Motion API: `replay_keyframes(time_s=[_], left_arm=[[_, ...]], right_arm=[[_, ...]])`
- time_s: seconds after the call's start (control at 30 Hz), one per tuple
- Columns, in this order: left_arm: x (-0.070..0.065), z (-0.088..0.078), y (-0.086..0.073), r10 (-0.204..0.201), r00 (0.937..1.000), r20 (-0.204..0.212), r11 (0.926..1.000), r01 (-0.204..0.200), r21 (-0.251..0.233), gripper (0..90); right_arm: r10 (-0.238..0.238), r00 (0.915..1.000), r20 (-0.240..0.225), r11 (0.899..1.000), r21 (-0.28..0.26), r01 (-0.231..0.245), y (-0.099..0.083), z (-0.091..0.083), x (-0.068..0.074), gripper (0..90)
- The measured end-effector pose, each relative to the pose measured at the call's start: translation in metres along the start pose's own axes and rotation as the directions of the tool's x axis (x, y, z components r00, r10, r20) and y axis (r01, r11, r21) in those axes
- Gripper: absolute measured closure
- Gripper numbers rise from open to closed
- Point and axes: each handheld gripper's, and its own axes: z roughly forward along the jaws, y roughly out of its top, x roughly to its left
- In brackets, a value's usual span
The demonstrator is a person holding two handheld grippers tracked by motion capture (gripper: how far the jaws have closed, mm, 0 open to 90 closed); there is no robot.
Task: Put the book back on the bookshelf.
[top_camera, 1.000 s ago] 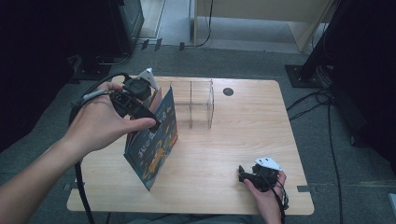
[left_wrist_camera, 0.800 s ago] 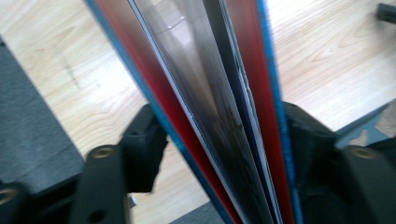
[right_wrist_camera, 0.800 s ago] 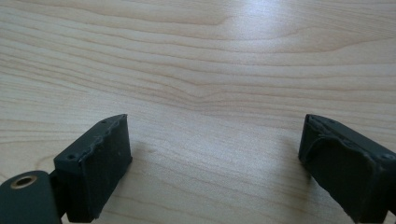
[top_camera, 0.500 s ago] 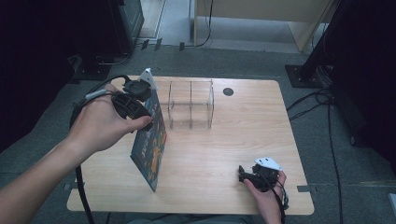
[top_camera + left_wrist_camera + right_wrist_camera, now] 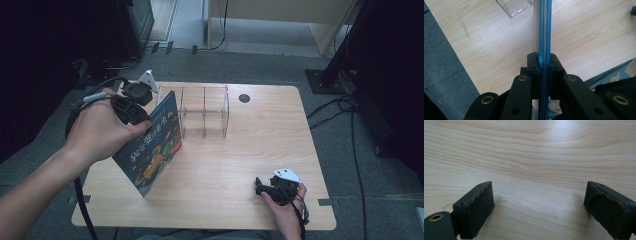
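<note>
The left gripper (image 5: 543, 67) has just been closing its jaws, and they now pinch the top edge of a thin blue picture book with a glossy illustrated cover (image 5: 150, 150), which runs away from the jaws edge-on in the left gripper view. The book stands tilted on its lower edge on the pale wooden desk (image 5: 240, 165), just beside the clear acrylic divider rack (image 5: 204, 111). It looks light and flat, stiff along the spine but apt to flex and fan open at the loose page side, and the cover is probably slick. A hold near the spine, with the whole thickness between the jaws, should keep it from sagging or slipping. The right gripper (image 5: 537, 207) rests low over bare wood, jaws spread wide, nothing between them.
</note>
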Motion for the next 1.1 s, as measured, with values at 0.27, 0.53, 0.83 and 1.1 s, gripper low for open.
replay_keyframes(time_s=[0.27,0.53,0.83,1.1], left_arm=[[0.010,-0.004,0.004,-0.023,0.9997,0.010,0.9997,0.023,0.011,84.3],[0.021,-0.010,0.010,-0.042,0.9991,0.004,0.9991,0.042,0.011,84.4],[0.031,-0.018,0.023,-0.072,0.9974,0.009,0.9974,0.071,0.007,84.4],[0.037,-0.025,0.037,-0.095,0.9951,0.027,0.9954,0.095,0.006,84.3]], right_arm=[[0.000,1.0000,0.000,1.000,0.001,0.000,0.000,0.000,0.000,8.3],[0.000,1.0000,0.000,1.000,0.000,0.000,0.000,0.000,0.000,8.3],[0.001,1.0000,0.001,1.000,0.000,-0.001,0.000,0.000,0.000,8.3],[0.001,1.0000,0.000,1.000,0.000,-0.001,0.000,0.000,0.000,8.3]])
